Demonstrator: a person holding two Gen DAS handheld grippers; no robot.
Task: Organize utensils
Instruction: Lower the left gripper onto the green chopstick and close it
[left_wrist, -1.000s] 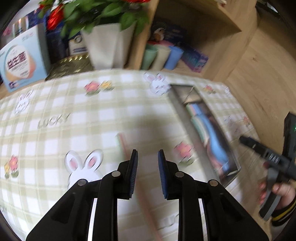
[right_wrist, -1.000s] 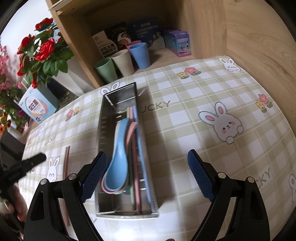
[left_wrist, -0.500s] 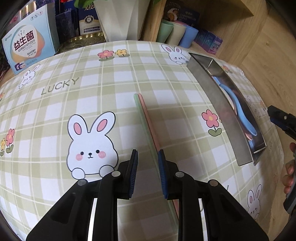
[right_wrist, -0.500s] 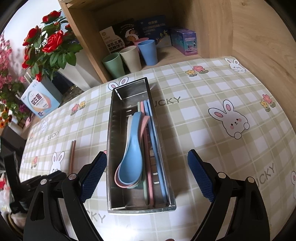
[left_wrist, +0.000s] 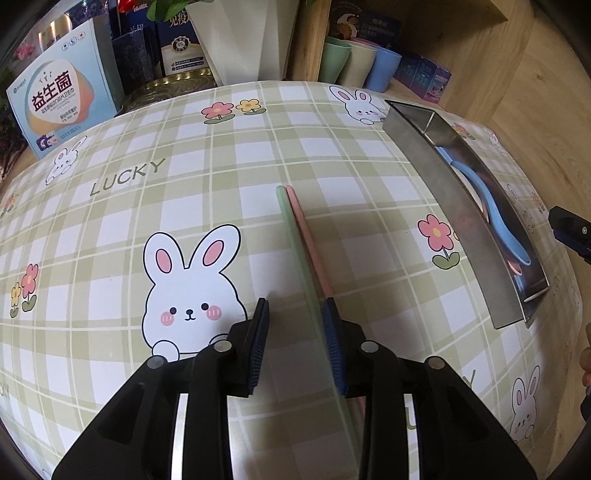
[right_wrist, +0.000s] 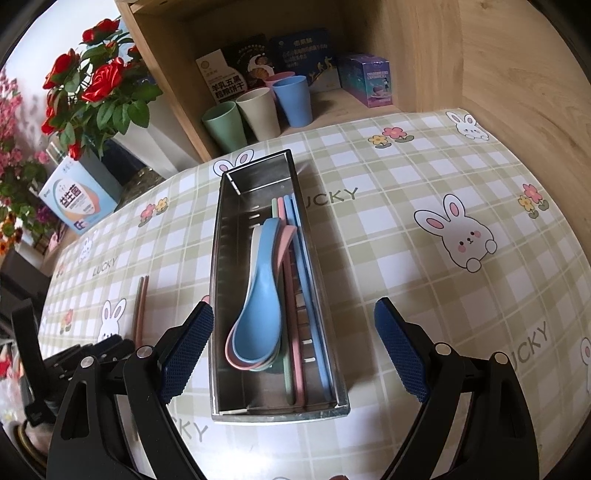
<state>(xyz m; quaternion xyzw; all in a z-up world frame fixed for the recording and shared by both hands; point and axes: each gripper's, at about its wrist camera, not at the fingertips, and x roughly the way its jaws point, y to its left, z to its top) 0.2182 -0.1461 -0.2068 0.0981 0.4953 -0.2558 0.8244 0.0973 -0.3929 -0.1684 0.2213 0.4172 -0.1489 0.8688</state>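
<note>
A green chopstick (left_wrist: 295, 240) and a pink chopstick (left_wrist: 310, 243) lie side by side on the checked bunny tablecloth (left_wrist: 184, 147). My left gripper (left_wrist: 295, 332) is low over their near part. Its jaws are opening: the green stick lies in the gap close to the right pad (left_wrist: 332, 347), while the pink one passes under that finger, and neither is pressed. My right gripper (right_wrist: 293, 314) stands wide open above the steel utensil tray (right_wrist: 218, 295), which holds stacked spoons (right_wrist: 258, 295) and several chopsticks (right_wrist: 306, 295). The right wrist view also shows the loose pair (right_wrist: 140, 306) and the left gripper (right_wrist: 107, 347).
Three cups (right_wrist: 258, 110) and boxes stand in a wooden shelf (right_wrist: 424, 55) behind the table. A white vase with red roses (right_wrist: 99, 85) and a blue box (left_wrist: 62, 107) sit at the far left. The tray (left_wrist: 443, 206) lies right of the loose chopsticks.
My left gripper came down close over the two chopsticks, then its jaws widened a little. The right gripper stayed wide open over the tray.
</note>
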